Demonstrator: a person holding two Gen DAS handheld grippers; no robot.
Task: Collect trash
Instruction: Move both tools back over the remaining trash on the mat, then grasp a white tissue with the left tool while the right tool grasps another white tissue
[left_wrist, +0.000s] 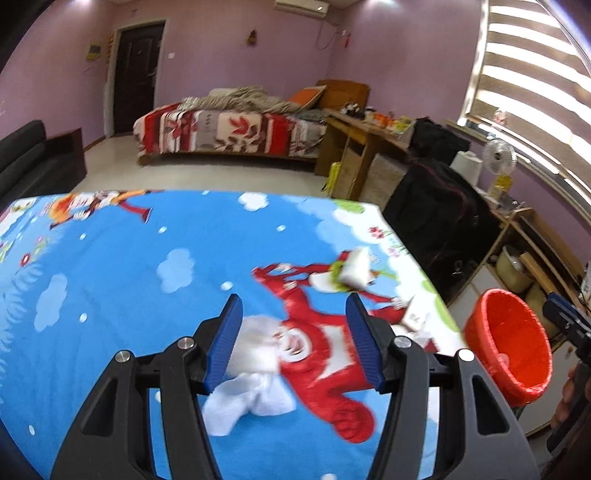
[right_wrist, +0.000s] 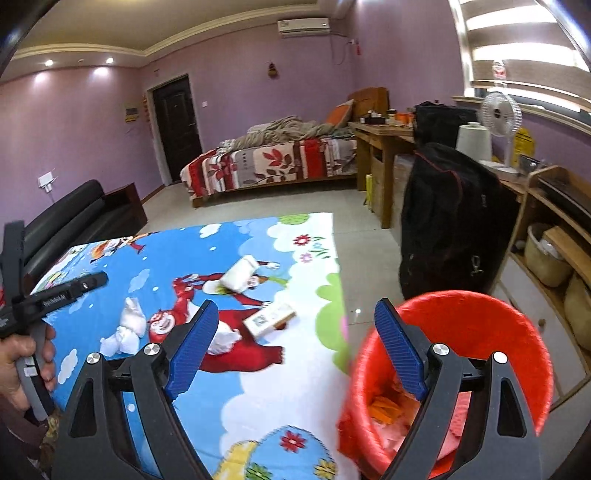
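Surface: table draped in a blue cartoon-print cloth (right_wrist: 258, 398), with clouds, a red bear figure and a white flowered border. On it: a crumpled white tissue (right_wrist: 127, 328) toward the left; a white rounded packet (right_wrist: 242, 275) farther back, on the printed figure; a flat pale box with a printed code (right_wrist: 269, 319) nearer the right edge. Just beside the table's right edge stands a red bin (right_wrist: 476, 332) with orange scraps inside; what it rests on cannot be told.
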